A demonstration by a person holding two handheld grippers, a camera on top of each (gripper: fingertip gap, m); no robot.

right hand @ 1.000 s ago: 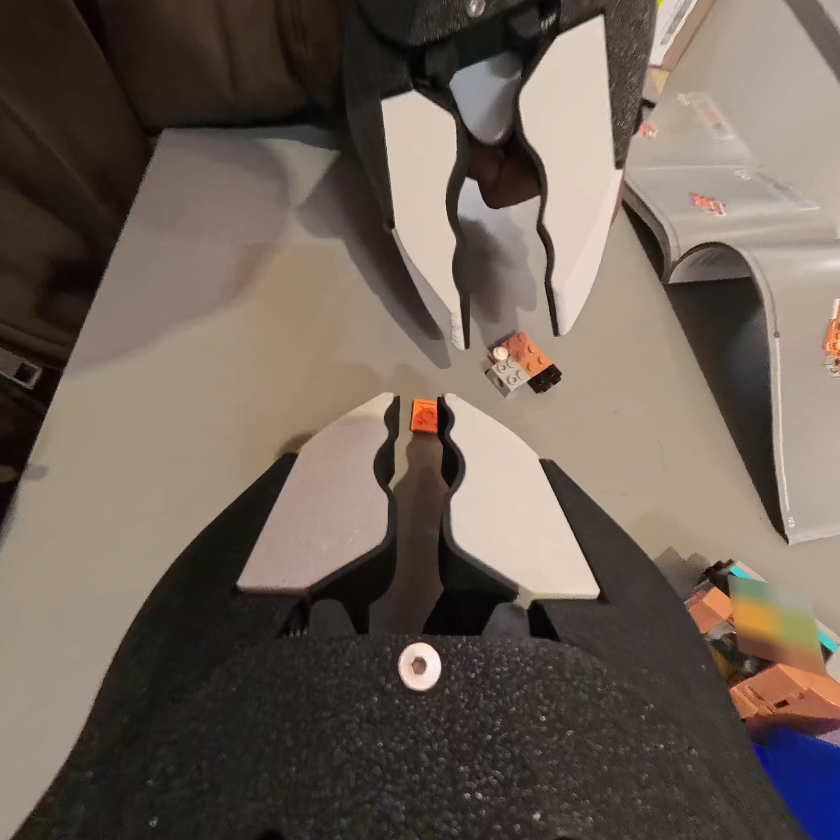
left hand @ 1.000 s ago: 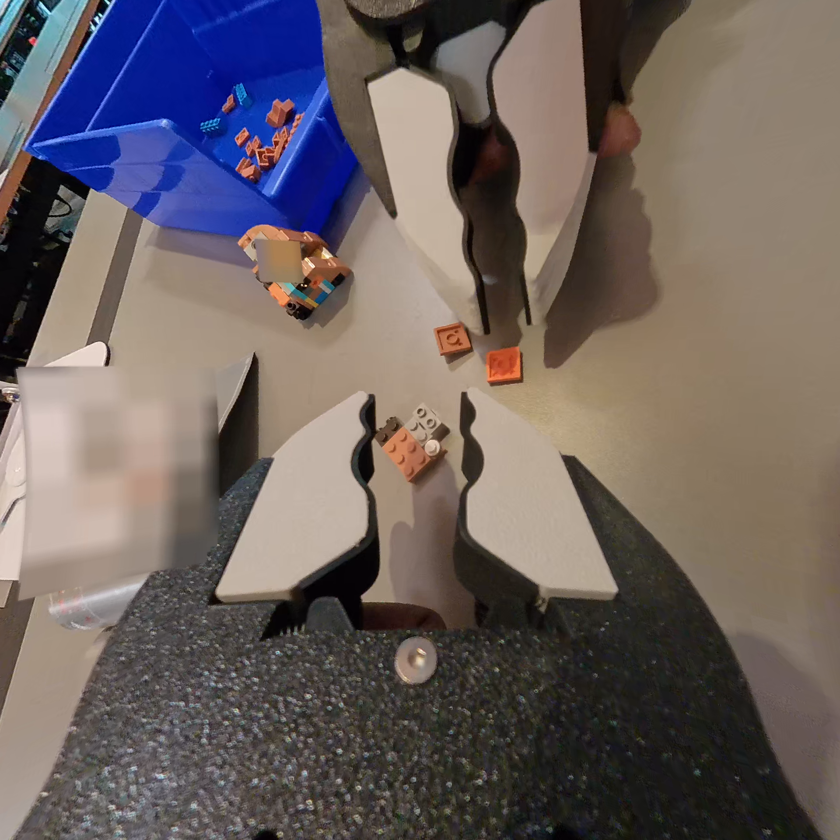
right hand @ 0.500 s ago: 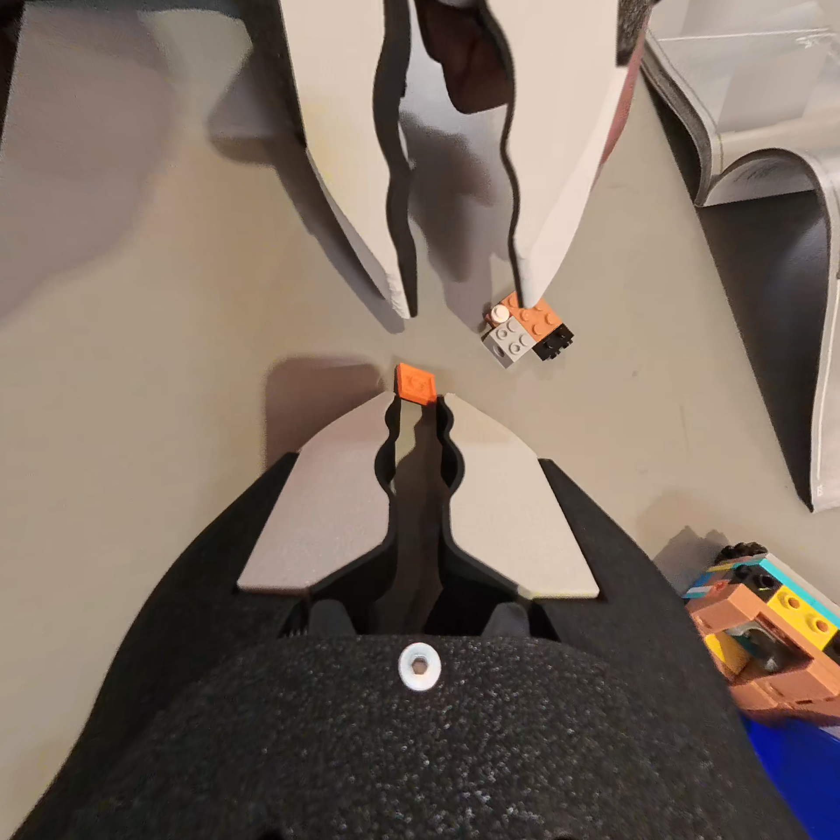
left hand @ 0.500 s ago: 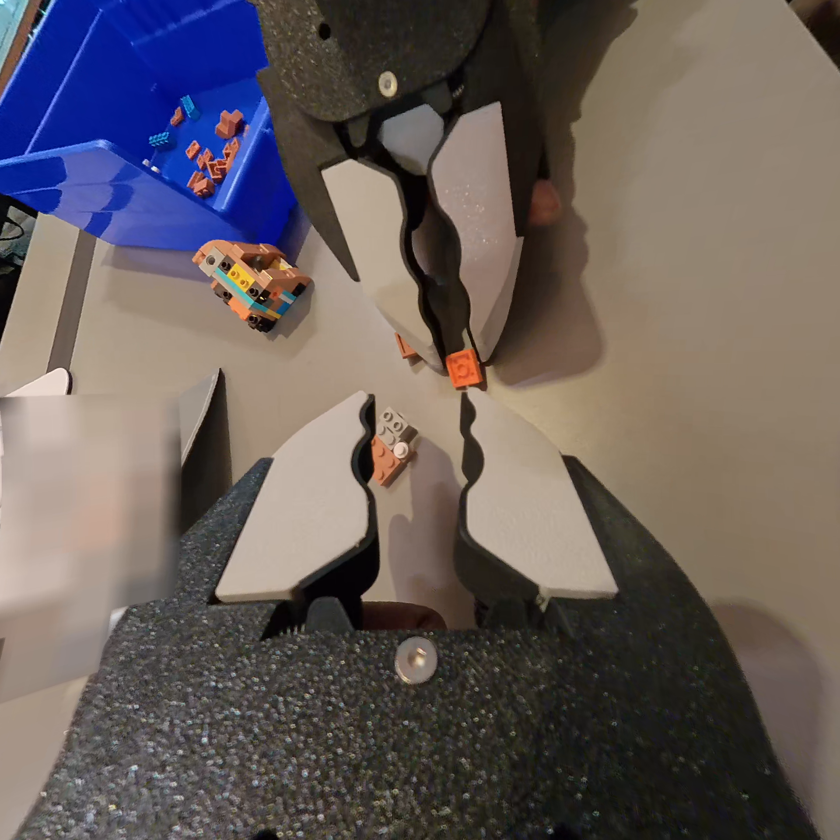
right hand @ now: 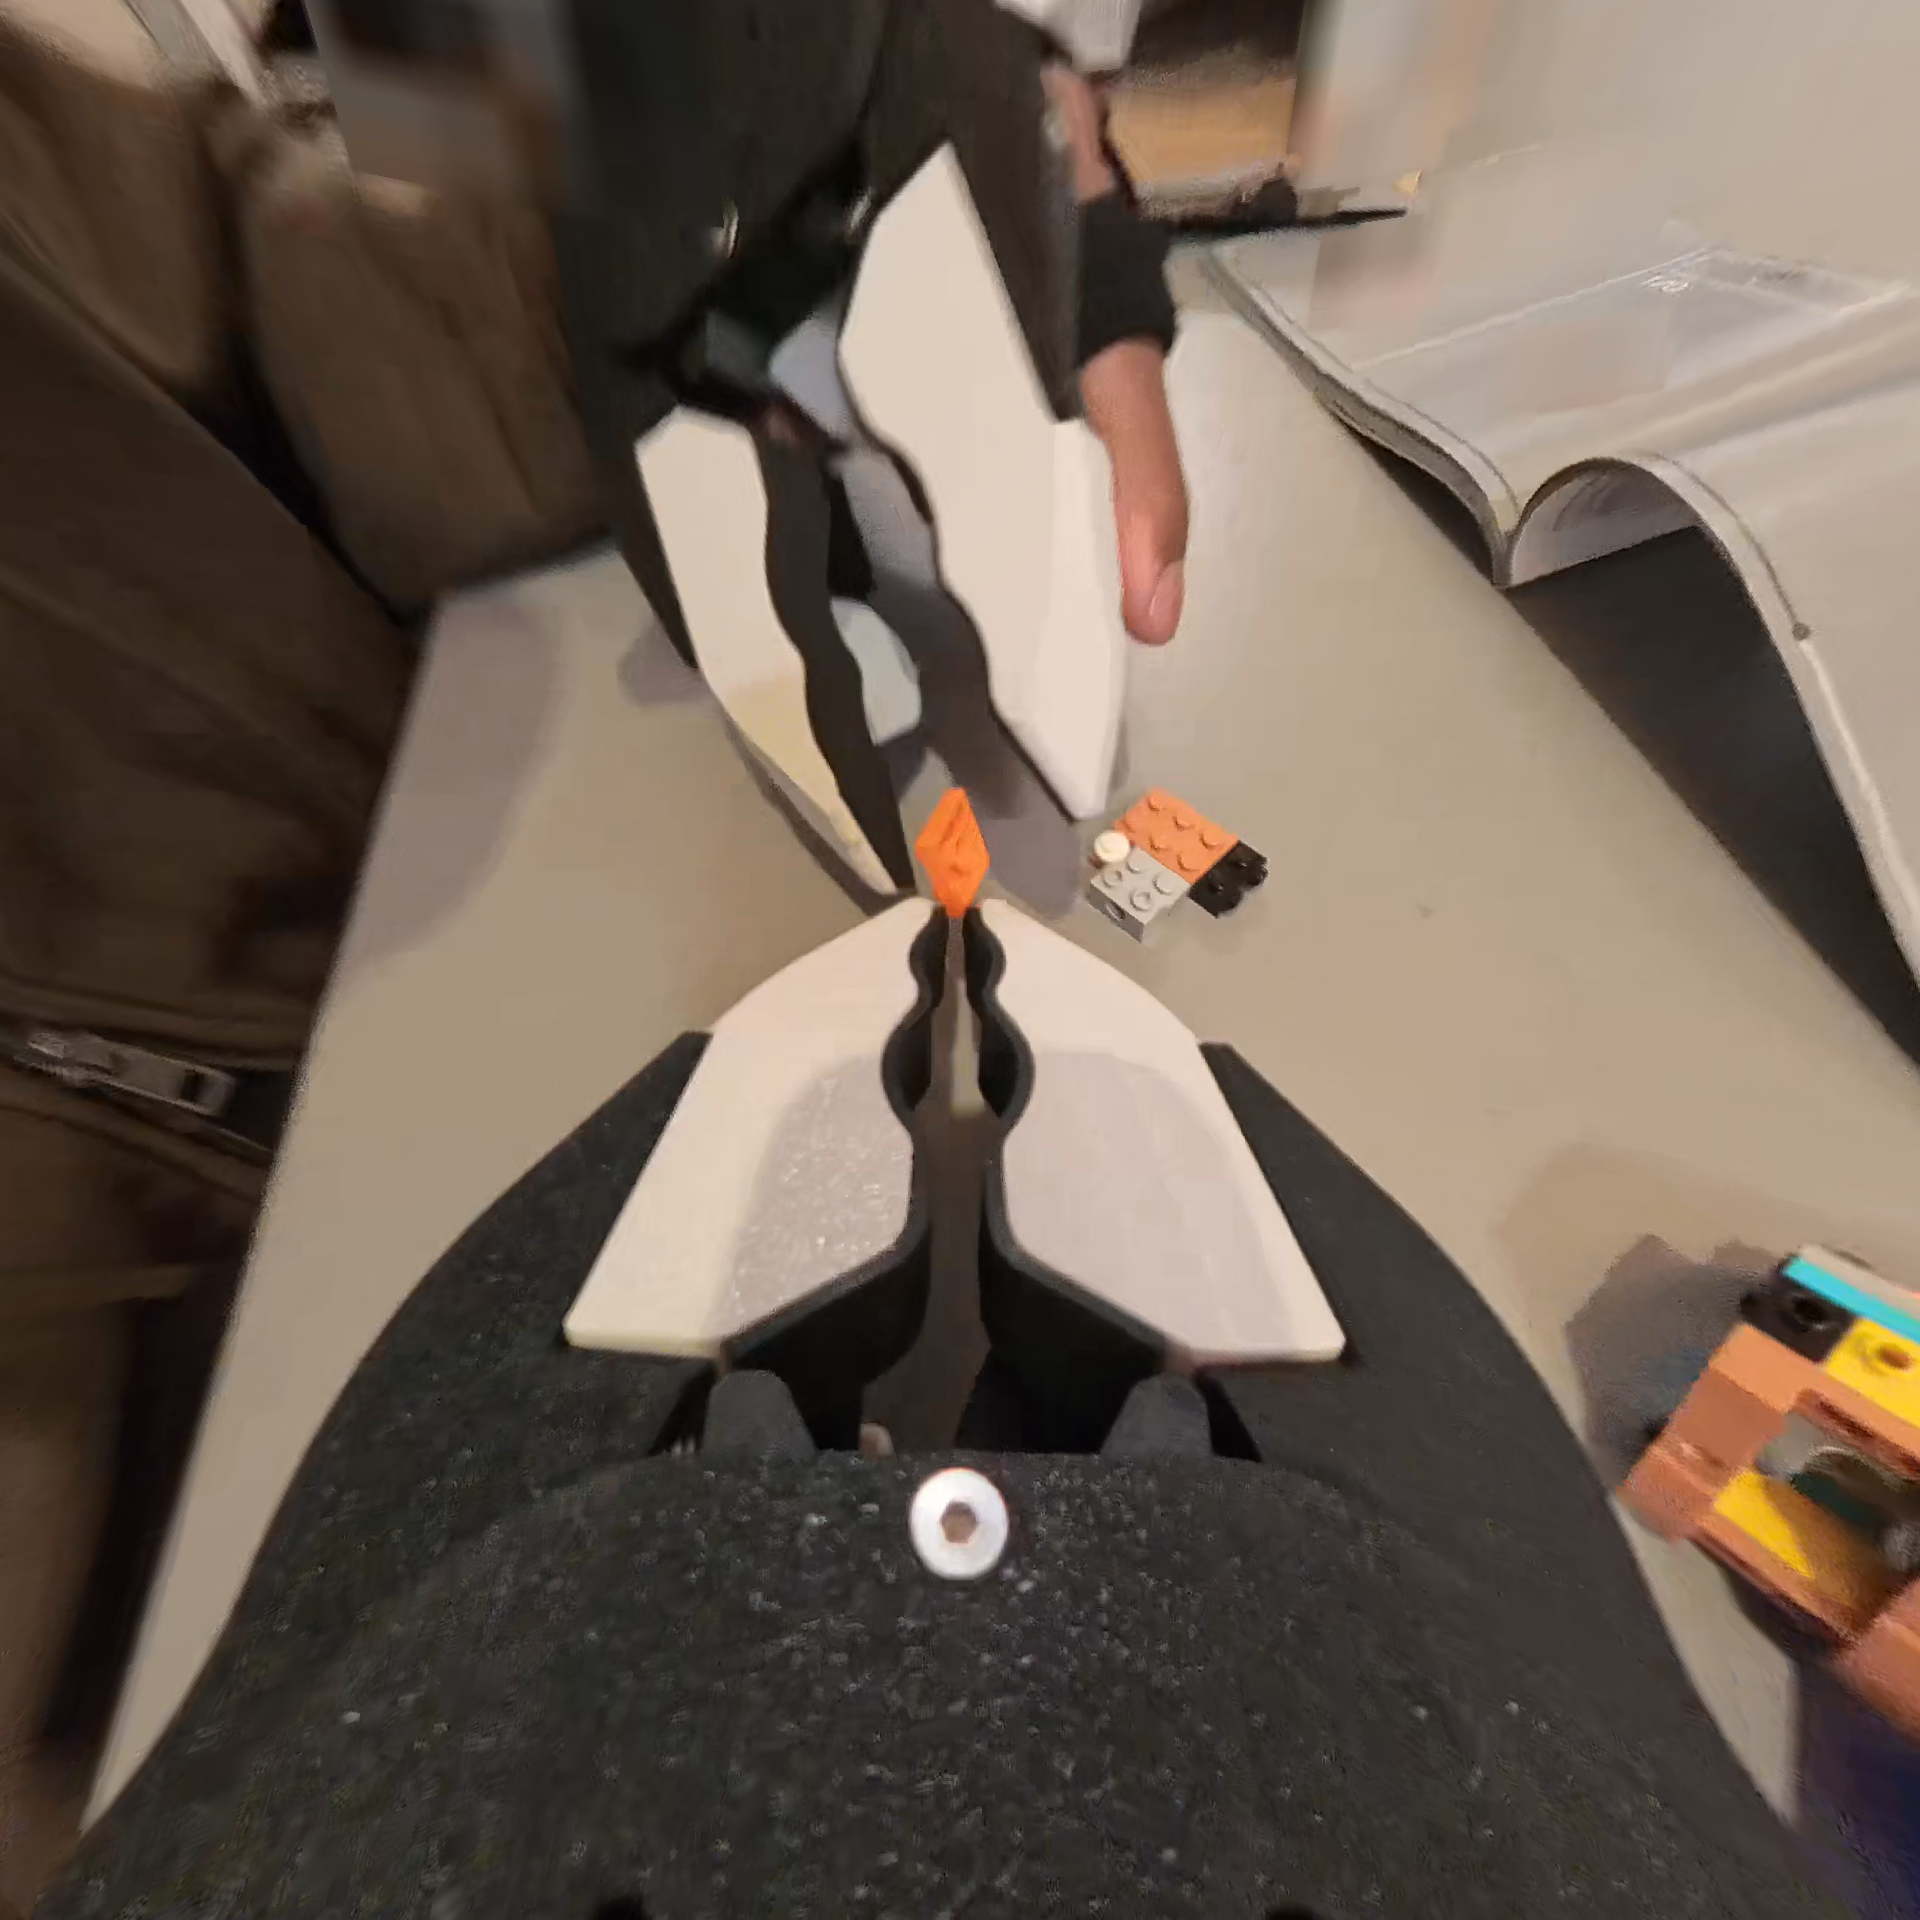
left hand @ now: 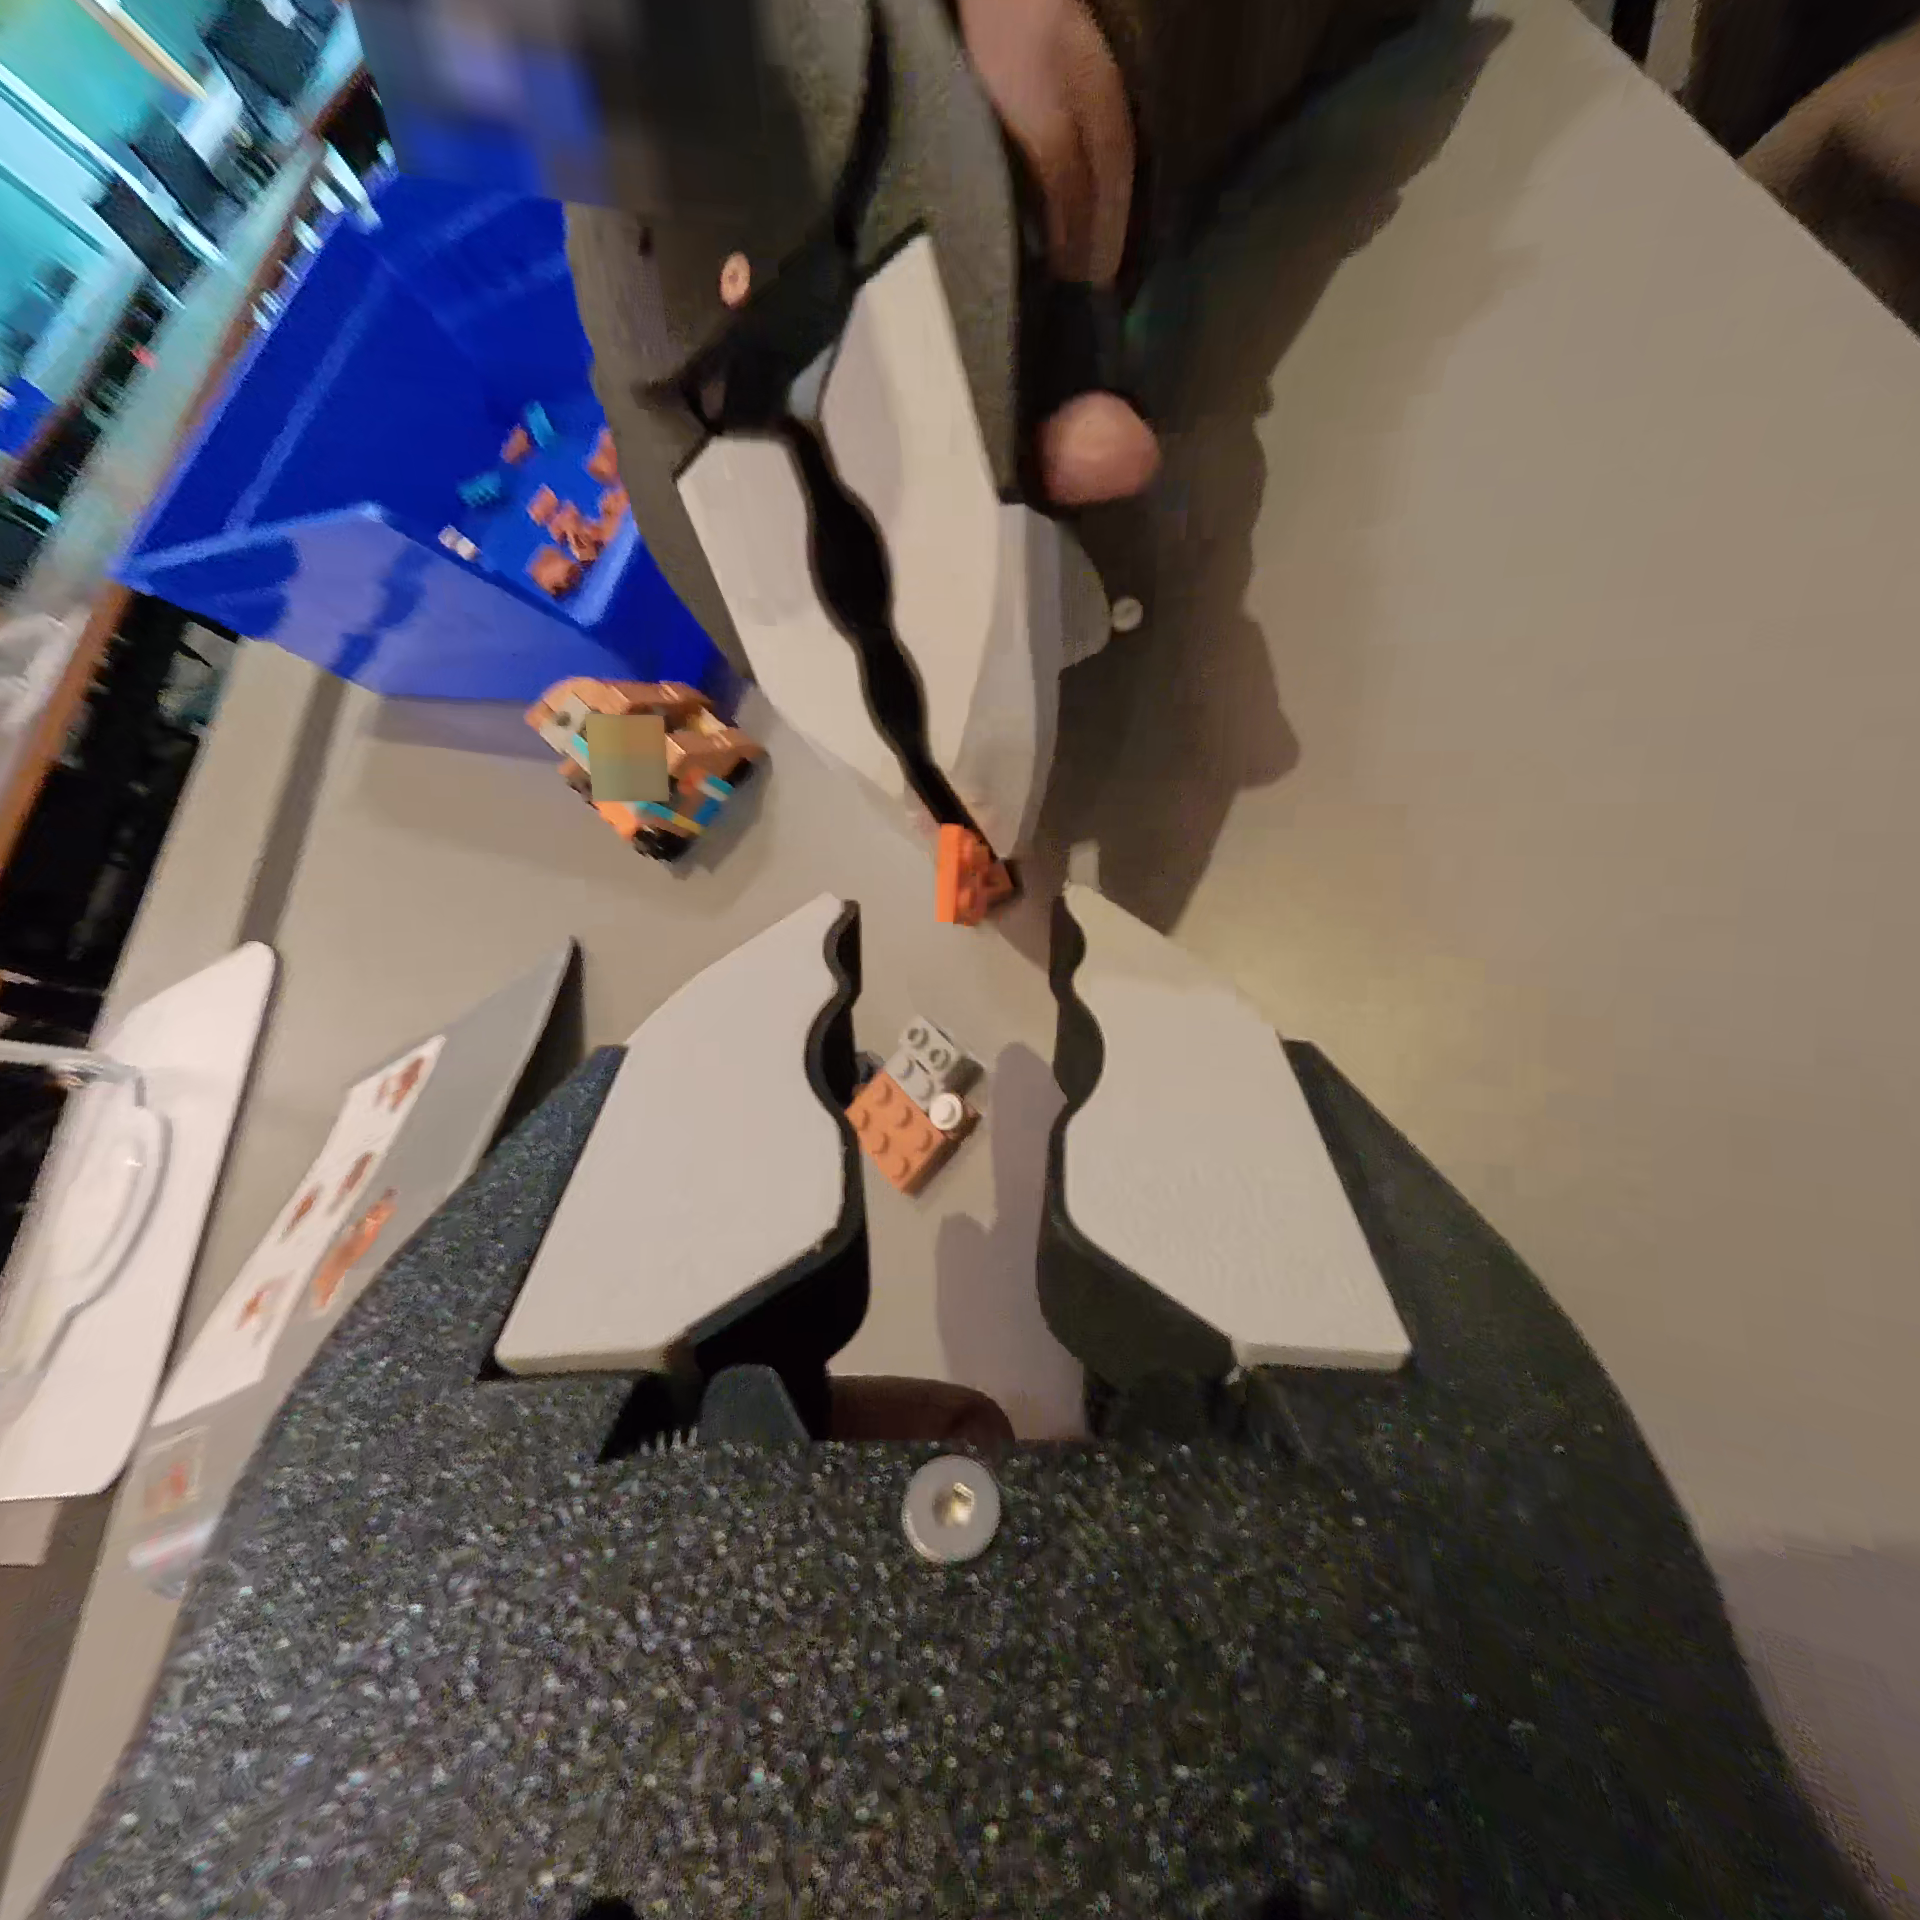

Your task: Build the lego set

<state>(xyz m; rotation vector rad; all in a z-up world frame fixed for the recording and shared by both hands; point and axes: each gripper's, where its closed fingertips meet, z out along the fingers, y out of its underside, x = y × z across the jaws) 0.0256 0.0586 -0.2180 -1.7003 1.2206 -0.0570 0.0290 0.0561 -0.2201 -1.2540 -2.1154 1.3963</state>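
Observation:
My right gripper (right hand: 951, 912) is shut on a small orange tile (right hand: 951, 850) and holds it edge-up, lifted off the grey table (right hand: 1403, 1039). The tile also shows in the left wrist view (left hand: 968, 875), pinched at the tips of the right gripper (left hand: 977, 831). My left gripper (left hand: 954, 912) is open and empty. A small sub-assembly (left hand: 914, 1103) of a brown plate, a grey piece and a white stud lies on the table between its fingers. In the right wrist view the sub-assembly (right hand: 1174, 862) sits just right of the tile, under the left gripper (right hand: 987, 842).
A larger brown, yellow and teal model (left hand: 655, 764) stands beside a blue bin (left hand: 416, 468) that holds several loose bricks; the model also shows in the right wrist view (right hand: 1787, 1455). An open instruction booklet (right hand: 1662, 416) lies on the table. A person's hand (left hand: 1081, 447) holds the right gripper. Left and right tips are no more than a few centimetres apart.
My right gripper has shut further on the orange tile and lifted it off the table, tilting it on edge. My left gripper has moved forward, so the sub-assembly lies deeper between its open fingers.

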